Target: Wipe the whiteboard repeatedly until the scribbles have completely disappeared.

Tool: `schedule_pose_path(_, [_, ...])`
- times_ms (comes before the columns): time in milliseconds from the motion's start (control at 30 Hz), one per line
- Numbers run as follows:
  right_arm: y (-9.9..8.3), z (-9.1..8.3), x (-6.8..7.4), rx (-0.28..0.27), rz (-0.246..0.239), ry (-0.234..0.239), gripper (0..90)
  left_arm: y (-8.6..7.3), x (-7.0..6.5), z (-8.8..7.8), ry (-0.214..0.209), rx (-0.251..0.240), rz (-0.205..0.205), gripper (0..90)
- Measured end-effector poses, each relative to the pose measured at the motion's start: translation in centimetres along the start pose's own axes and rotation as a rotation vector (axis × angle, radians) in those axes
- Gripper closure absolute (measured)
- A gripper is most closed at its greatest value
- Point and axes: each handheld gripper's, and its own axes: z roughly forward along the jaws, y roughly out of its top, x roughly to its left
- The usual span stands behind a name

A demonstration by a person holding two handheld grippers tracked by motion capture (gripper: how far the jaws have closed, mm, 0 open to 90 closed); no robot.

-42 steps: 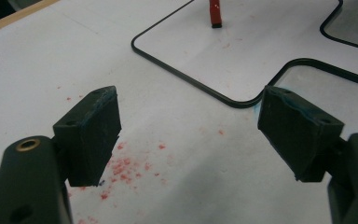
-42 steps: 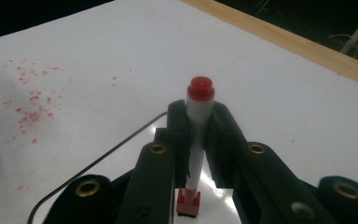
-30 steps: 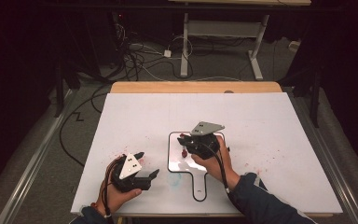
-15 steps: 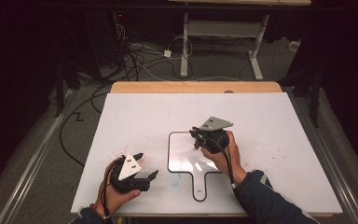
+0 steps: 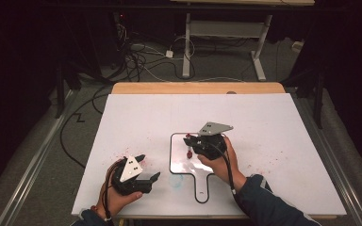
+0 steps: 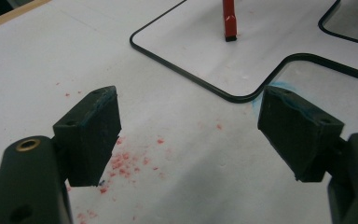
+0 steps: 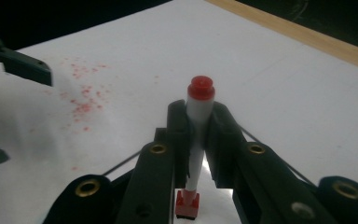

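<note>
now right gripper [image 7: 198, 126] pinching red marker [image 7: 196, 140] over small whiteboard [image 5: 181, 162]; left gripper [image 6: 191, 135] jaws spread, empty.

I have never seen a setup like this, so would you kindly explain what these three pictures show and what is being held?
A person sits at a white table holding a hand-held black gripper in each hand. The wide picture comes from a camera above the table; the other two come from cameras riding on each gripper. The left gripper is open and empty, above scattered red specks. The right gripper is shut on a red-capped white marker, its red end pointing down at a small black-edged whiteboard with a handle.
</note>
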Motion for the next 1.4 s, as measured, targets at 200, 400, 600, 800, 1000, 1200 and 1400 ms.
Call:
schedule_pose_path(200, [-0.1,-0.6,-1.9,0.026,-0.047,-0.163,81.2,-0.1,0.0,-0.1,0.000,0.001,-0.002,20.4])
schedule_pose_path(400, [-0.6,-1.3,-2.8,0.011,0.022,-0.128,81.2,0.0,0.0,0.0,-0.007,0.005,-0.002,20.4])
schedule_pose_path(600, [-0.9,-1.0,-1.2,-0.020,0.041,0.008,81.2,0.0,0.0,0.1,-0.010,0.005,-0.001,20.4])
schedule_pose_path(800, [-1.0,-1.5,-1.1,-0.010,0.016,0.009,81.3,0.0,0.0,0.0,-0.010,0.004,0.000,20.4])
schedule_pose_path(1000, [-1.5,-2.5,-3.1,-0.003,-0.022,-0.095,81.2,0.0,0.0,0.0,-0.010,0.006,0.001,20.4])
schedule_pose_path(1200, [-2.1,-3.2,-6.4,-0.021,0.040,-0.157,81.3,-0.1,0.1,0.1,-0.011,0.007,-0.004,20.4])
schedule_pose_path(1400, [-2.0,-3.0,-4.8,-0.024,0.038,-0.048,81.2,-0.1,0.1,0.1,-0.012,0.010,-0.002,20.4])
